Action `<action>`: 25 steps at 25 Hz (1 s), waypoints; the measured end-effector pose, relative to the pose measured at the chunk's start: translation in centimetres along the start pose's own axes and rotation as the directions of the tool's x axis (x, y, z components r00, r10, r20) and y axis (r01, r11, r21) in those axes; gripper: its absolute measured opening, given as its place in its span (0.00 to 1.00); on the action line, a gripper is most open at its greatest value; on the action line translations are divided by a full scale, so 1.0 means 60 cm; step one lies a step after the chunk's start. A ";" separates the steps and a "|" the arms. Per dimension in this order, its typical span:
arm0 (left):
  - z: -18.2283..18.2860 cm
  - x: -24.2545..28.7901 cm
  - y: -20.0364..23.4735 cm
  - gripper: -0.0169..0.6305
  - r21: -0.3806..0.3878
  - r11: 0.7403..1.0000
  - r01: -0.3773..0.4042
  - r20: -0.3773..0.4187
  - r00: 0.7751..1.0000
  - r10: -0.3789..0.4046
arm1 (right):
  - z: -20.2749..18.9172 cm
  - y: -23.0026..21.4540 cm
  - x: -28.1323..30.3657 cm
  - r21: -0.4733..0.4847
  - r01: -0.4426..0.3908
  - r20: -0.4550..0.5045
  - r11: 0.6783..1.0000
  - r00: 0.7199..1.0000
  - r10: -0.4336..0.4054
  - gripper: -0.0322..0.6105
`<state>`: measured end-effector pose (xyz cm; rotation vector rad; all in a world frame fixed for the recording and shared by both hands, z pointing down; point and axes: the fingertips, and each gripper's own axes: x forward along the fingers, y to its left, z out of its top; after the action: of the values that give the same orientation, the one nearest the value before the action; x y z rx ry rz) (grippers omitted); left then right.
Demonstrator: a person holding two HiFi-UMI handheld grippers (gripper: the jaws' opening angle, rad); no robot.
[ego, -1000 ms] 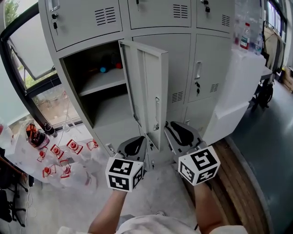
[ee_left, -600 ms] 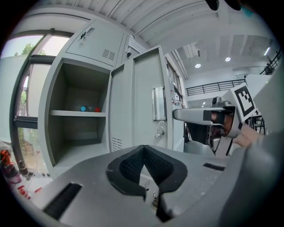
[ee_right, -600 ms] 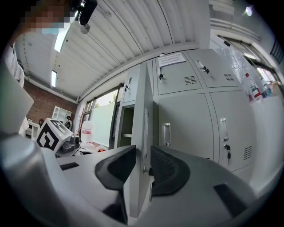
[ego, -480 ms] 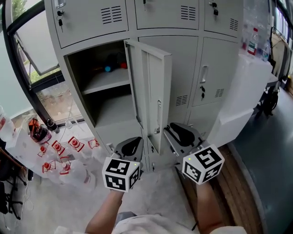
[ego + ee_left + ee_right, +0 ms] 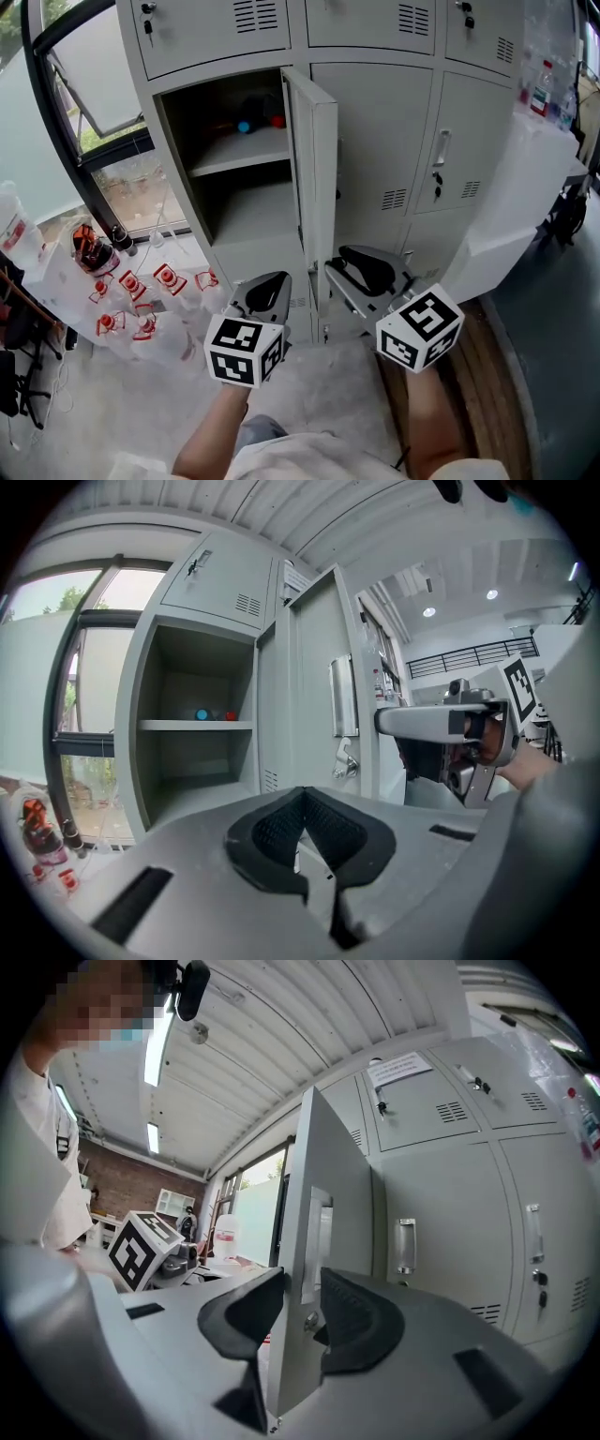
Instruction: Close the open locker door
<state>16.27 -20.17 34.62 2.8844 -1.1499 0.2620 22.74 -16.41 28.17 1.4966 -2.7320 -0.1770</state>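
Grey metal locker door, the only one open, stands out from its cabinet. Right gripper straddles the door's edge, its jaws just opening, pads loose. Left gripper nearby is closed and empty.

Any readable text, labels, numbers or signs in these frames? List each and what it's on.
Nothing legible.
Paper notice on upper locker: print too small to read.
Bottle label: blurred.
Red-labelled items on floor: too small.
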 end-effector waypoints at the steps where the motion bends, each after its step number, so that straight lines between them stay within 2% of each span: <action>1: -0.001 -0.005 0.006 0.04 -0.006 1.000 -0.009 0.003 1.000 0.009 | 0.000 0.009 0.006 -0.011 -0.017 0.002 1.000 1.000 0.017 0.23; 7: -0.008 -0.027 0.047 0.04 -0.038 0.998 -0.055 0.012 0.998 0.055 | 0.002 0.046 0.044 -0.010 -0.101 0.009 0.995 0.995 0.101 0.23; 14: -0.013 -0.048 0.102 0.04 -0.049 0.993 -0.110 0.014 0.994 0.110 | 0.005 0.077 0.092 0.037 -0.168 0.021 0.985 0.986 0.168 0.26; 25: -0.023 -0.079 0.217 0.04 -0.067 0.977 -0.200 0.003 0.980 0.201 | 0.008 0.130 0.207 0.026 -0.264 0.022 0.964 0.964 0.264 0.26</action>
<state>3.75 -26.30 34.72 2.7170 -1.4252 0.2100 9.45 -22.65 28.12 1.1232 -2.9231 -0.1458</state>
